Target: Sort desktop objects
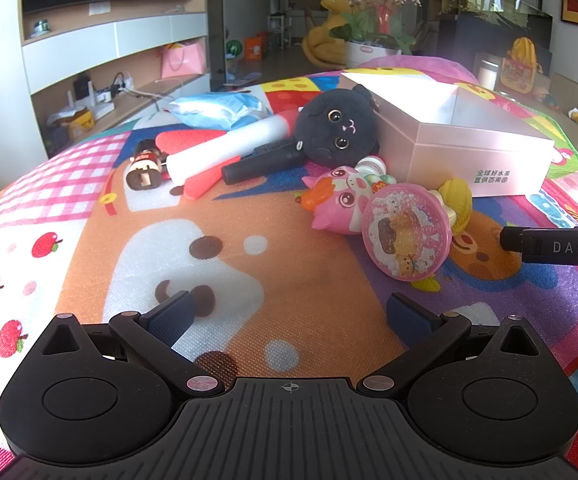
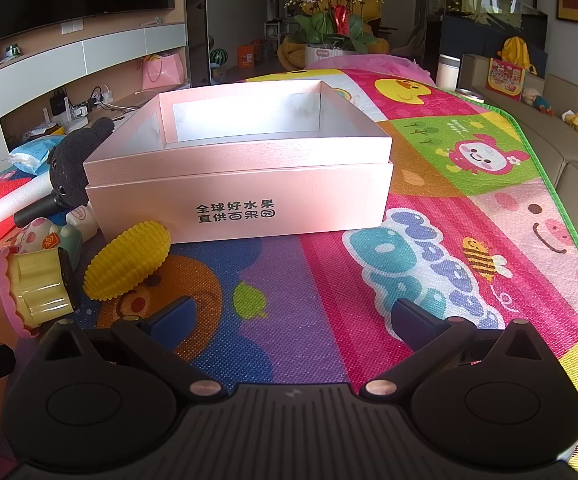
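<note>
**A:** Both claws are over the play mat [image 2: 429, 148], and nothing has gone into the pink box [image 2: 237, 196]. From the right wrist view its white floor looks bare.

**B:** So the sort hasn't started, by my reading. The left gripper [image 1: 289, 312] is spread wide with nothing between its pads, and the right gripper [image 2: 289, 316] is the same — released, empty, angled down at the mat.

**A:** Everything waiting is heaped just left of the box. The black plush cat [image 1: 337, 128] leans against its side wall. A black microphone [image 1: 263, 162] lies under the cat's chin, beside a white foam rocket [image 1: 225, 152] with red fins.

**B:** Closer in there's a pink cartoon bottle [image 1: 343, 200], and a pink round toy [image 1: 407, 232] leaning against it. The yellow corn toy [image 2: 127, 260] sits just off the box's front corner.

**A:** Further back is a blue packet [image 1: 217, 110], with a small brown figure toy [image 1: 143, 168] at the rocket's tail. That's at least eight pieces to move, I'd say.

**B:** Obstacles? The pile overlaps itself — lifting the microphone would likely disturb cat and rocket. The corn looks the freest pick for the right claw.

**A:** And the box mouth is open, with nothing blocking the drop.
</note>
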